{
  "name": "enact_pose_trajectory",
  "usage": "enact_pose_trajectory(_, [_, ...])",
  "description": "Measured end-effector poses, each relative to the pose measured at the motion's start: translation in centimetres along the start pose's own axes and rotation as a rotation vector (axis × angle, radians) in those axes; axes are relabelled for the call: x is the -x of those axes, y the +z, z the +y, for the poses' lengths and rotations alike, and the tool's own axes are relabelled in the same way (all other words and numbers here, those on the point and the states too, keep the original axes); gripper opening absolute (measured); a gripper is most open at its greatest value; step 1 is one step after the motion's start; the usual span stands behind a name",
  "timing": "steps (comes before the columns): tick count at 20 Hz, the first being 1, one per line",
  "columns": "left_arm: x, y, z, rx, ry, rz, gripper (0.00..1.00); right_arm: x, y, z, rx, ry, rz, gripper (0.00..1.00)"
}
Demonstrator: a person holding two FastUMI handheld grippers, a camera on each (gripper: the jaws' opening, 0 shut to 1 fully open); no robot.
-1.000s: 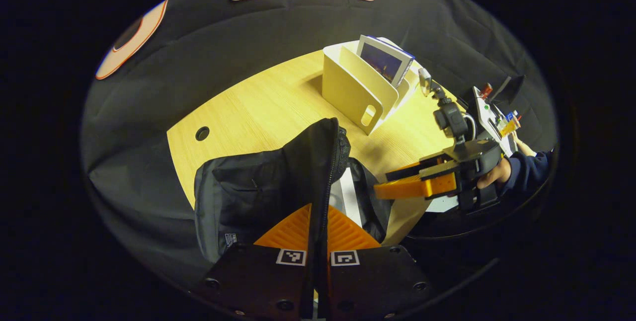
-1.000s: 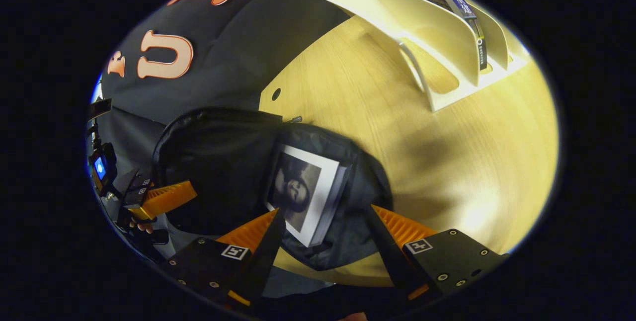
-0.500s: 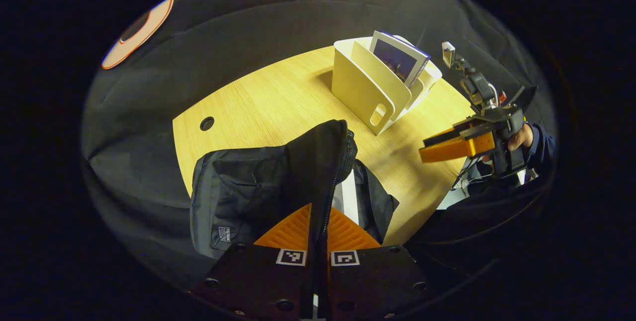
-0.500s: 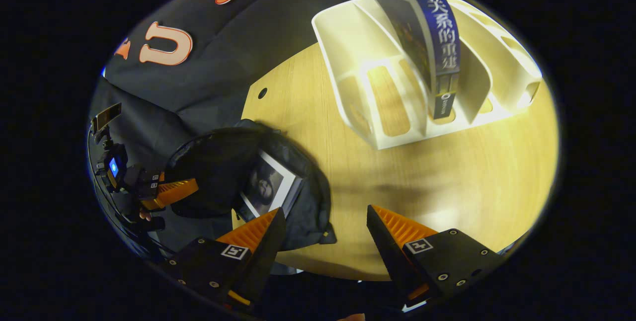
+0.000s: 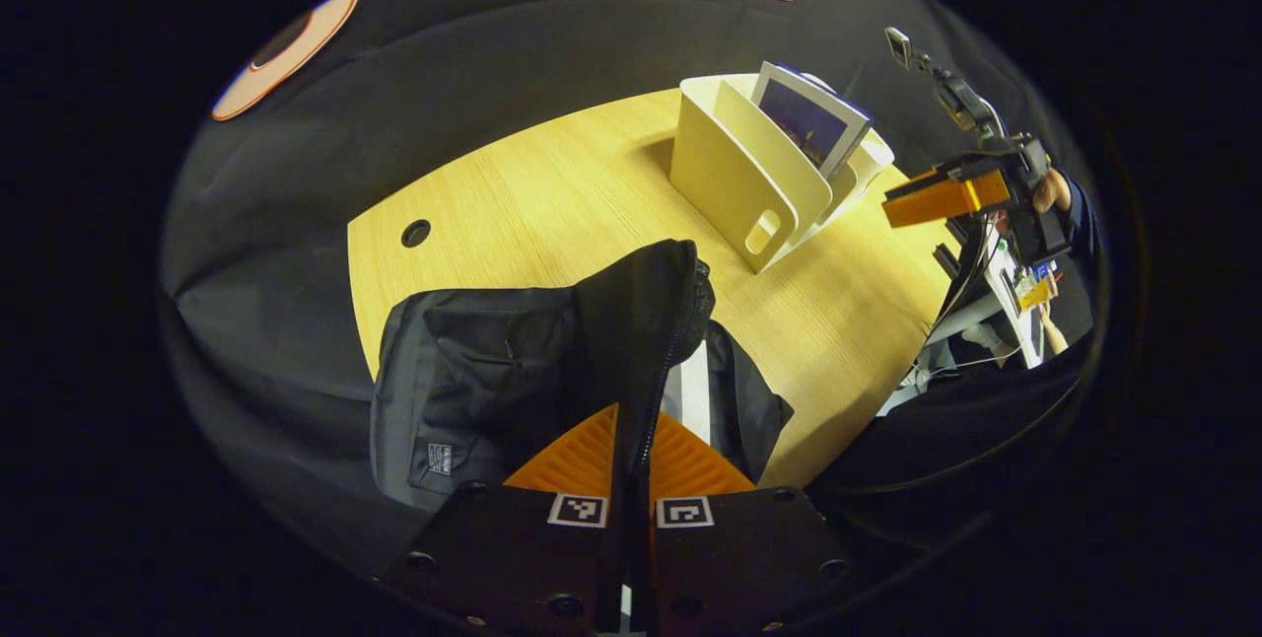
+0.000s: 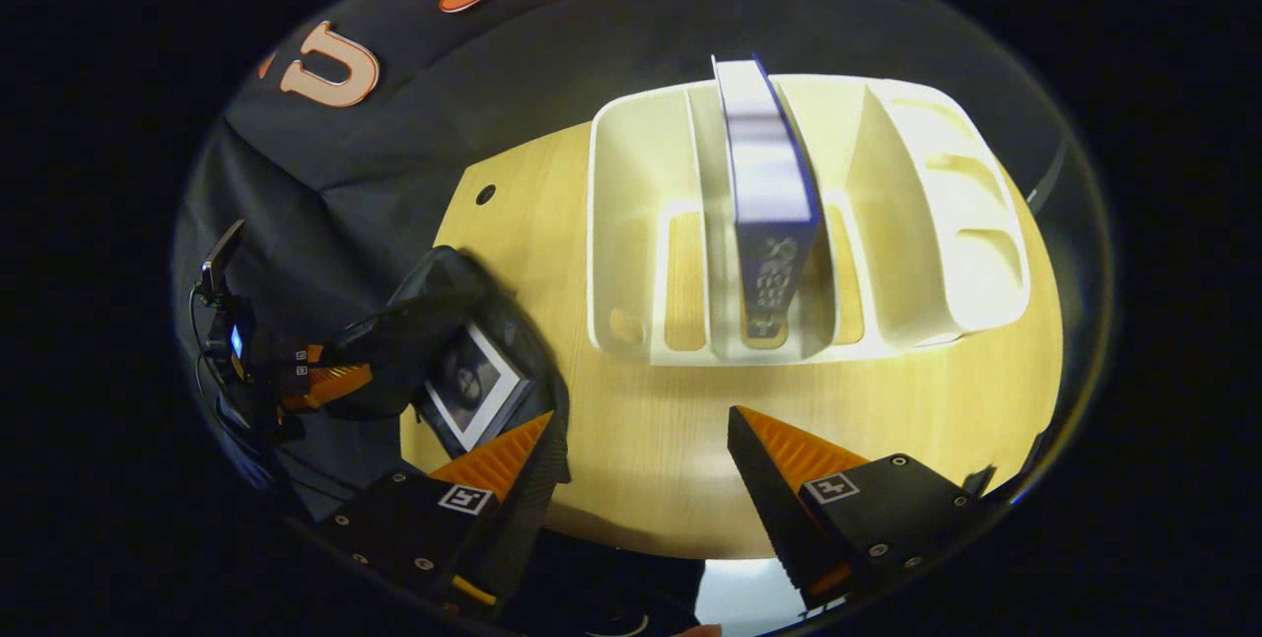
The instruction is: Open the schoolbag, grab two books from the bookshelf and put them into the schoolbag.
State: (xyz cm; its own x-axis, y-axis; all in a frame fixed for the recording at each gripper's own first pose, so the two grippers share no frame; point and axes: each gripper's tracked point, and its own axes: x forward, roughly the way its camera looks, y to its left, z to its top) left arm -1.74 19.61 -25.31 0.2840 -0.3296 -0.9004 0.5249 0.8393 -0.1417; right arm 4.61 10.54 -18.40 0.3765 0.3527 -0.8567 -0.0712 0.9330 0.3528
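Now right gripper [image 6: 641, 440] raised, facing bookshelf [image 6: 927, 252]

So the table [image 5: 552, 193] was a light wood-grain top with a rounded edge, and it had a small round cable hole [image 5: 415, 233] near the far left side, which also showed in the right gripper view [image 6: 485, 194]. Black cloth [image 5: 493, 55] hung behind it as the booth wall and draped down around the table's edge. Off past the table's right side there was some cluttered gear with cables [image 5: 996, 292], too small to tell what it was.
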Motion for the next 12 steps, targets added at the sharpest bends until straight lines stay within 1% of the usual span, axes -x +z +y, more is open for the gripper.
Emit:
enact_pose_trajectory(2, [-0.1,0.0,0.1,0.004,-0.001,0.003,0.04,0.5,2.0,-1.0,0.012,-0.018,-0.003,0.99])
enact_pose_trajectory(4, [-0.4,-0.1,0.1,0.019,-0.004,0.004,0.04,0.2,3.7,-2.5,0.043,-0.06,-0.001,0.98])
enact_pose_trajectory(7, [-0.6,-0.2,0.2,0.039,-0.006,0.006,0.04,0.0,5.9,-2.7,0.067,-0.062,0.018,0.99])
enact_pose_trajectory(9, [-0.8,-0.2,0.3,0.042,-0.005,0.008,0.04,-0.4,7.2,-3.1,0.097,-0.082,0.029,0.99])
enact_pose_trajectory(12, [-0.9,-0.4,0.6,0.056,-0.001,0.006,0.04,-1.0,9.8,-4.8,0.152,-0.152,0.021,0.99])
